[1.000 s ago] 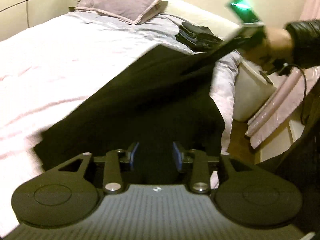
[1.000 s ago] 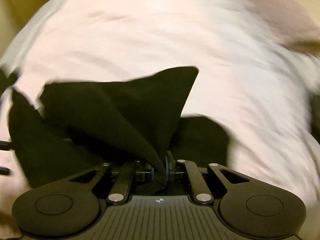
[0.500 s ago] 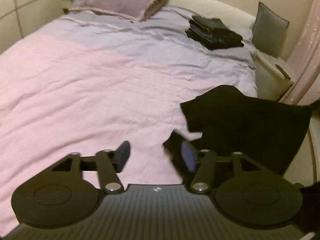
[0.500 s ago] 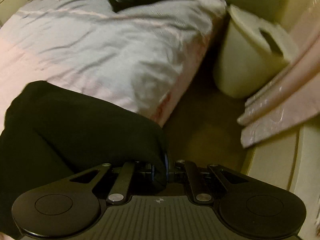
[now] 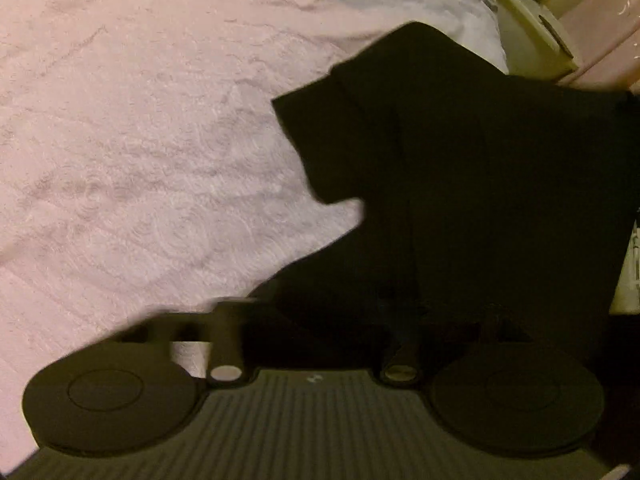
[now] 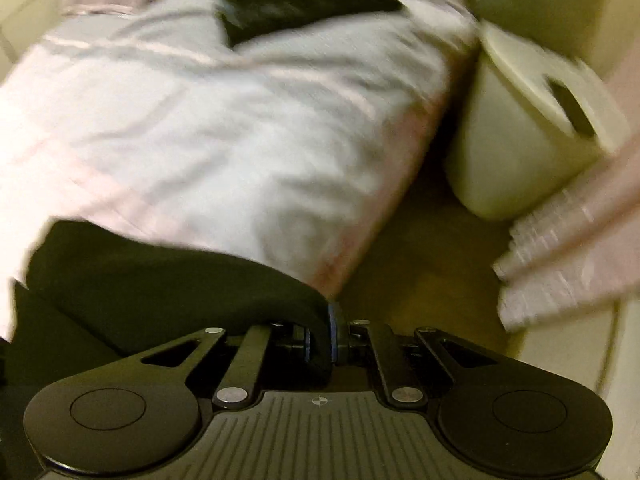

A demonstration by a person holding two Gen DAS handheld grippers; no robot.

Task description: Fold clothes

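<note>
Left view first: broad pink bedspread [image 5: 140, 140] across the left and far side, with a black garment [image 5: 460, 168] draped over its right edge and spilling toward the near right. Soft, limp, light by the look of it: sags under its own weight, holds no shape, creases wherever pinched. Not fragile, not slippery on the fuzzy cover, but prone to bunching. Best taken at a hem or corner, one edge per claw, so that the cloth hangs flat between two holds; the projecting flap on the left, possibly a sleeve, looks a likely spot. Left gripper [image 5: 316, 320] buried in dark cloth and blur at the near edge; whether parted or clamped cannot be told.

Right view, left to right: same black garment [image 6: 160, 276] on the near left, rolled edge leading into the right gripper [image 6: 320, 340], clamped tight on that edge with blue pads just showing. Further off, a dark folded pile [image 6: 304, 0] on the bed's far end; number of pieces in it too blurred to count. Right of the bed, a pale lidded bin [image 6: 520, 128] on the floor.

Counted: one loose garment, one folded pile, two grippers, one bin.
</note>
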